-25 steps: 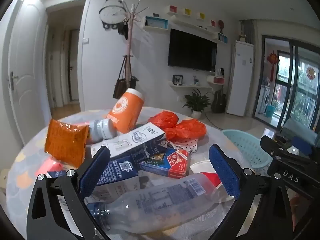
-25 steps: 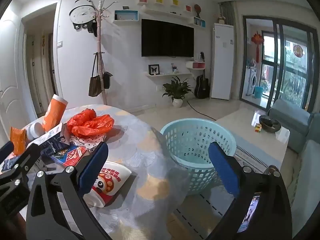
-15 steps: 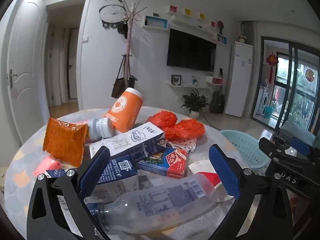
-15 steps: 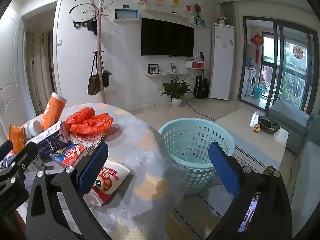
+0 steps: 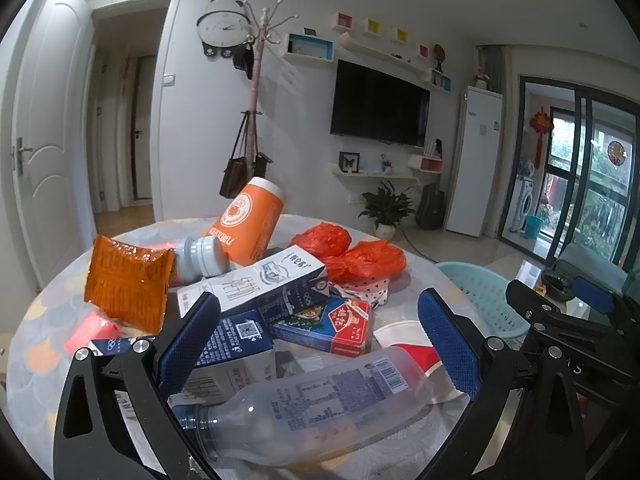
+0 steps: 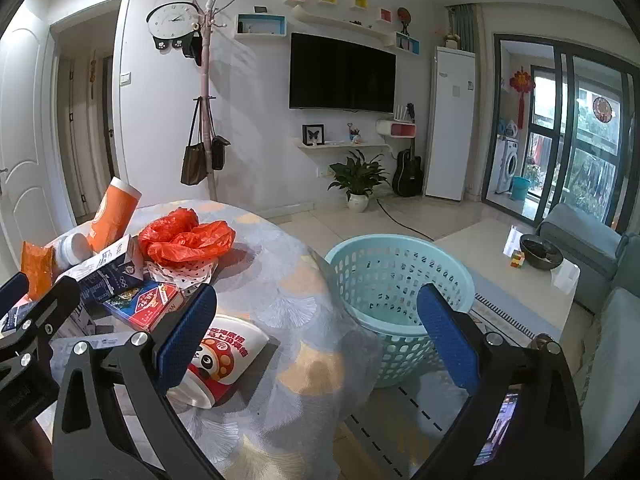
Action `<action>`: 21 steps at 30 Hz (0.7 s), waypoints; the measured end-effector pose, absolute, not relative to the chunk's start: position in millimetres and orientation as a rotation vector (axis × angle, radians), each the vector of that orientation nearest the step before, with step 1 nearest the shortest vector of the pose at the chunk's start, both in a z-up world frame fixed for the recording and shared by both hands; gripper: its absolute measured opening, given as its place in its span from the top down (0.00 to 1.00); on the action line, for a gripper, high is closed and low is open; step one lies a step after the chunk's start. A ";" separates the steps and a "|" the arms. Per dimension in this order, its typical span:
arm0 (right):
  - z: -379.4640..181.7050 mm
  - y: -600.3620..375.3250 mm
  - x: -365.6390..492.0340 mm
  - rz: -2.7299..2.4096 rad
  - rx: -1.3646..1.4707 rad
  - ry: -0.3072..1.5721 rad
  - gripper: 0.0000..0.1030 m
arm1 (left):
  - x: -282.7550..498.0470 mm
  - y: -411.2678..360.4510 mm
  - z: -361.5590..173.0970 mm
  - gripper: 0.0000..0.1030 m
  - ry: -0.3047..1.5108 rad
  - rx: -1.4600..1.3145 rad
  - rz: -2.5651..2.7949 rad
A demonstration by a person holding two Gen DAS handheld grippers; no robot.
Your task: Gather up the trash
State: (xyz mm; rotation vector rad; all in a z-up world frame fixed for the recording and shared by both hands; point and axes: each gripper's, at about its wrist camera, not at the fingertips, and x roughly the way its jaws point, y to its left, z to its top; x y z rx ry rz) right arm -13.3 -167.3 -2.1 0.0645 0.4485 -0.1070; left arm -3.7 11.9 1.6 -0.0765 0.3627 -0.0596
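Note:
A pile of trash lies on a round table (image 5: 40, 344). In the left wrist view, a clear plastic bottle (image 5: 304, 404) lies nearest, between the fingers of my open left gripper (image 5: 318, 340). Behind it are blue milk cartons (image 5: 256, 284), a red-blue box (image 5: 328, 326), an orange cup (image 5: 250, 220), an orange wrapper (image 5: 128, 284) and a red plastic bag (image 5: 352, 252). My right gripper (image 6: 316, 328) is open and empty, above the table edge. A paper cup with a panda (image 6: 222, 356) lies by its left finger. A light blue basket (image 6: 400, 280) stands on the floor.
The basket also shows in the left wrist view (image 5: 480, 296) to the right of the table. A coat rack (image 6: 206, 92) stands behind the table. A low table (image 6: 520, 264) with a dark bowl and a grey sofa (image 6: 592, 248) are at the right.
Both views have shifted slightly, as both grippers moved a little. The trash has not moved and both grippers stay open.

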 end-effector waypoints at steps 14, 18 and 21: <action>1.1 -164.8 -17.8 -0.099 0.055 0.424 0.08 | -6.4 12.7 3.5 0.07 0.360 -0.079 -0.060; 2.9 -163.8 -19.2 -0.096 0.053 0.417 0.08 | -6.1 12.2 3.2 0.07 0.360 -0.078 -0.060; 3.5 -163.9 -19.3 -0.094 0.058 0.418 0.08 | -6.7 12.3 4.5 0.07 0.356 -0.079 -0.058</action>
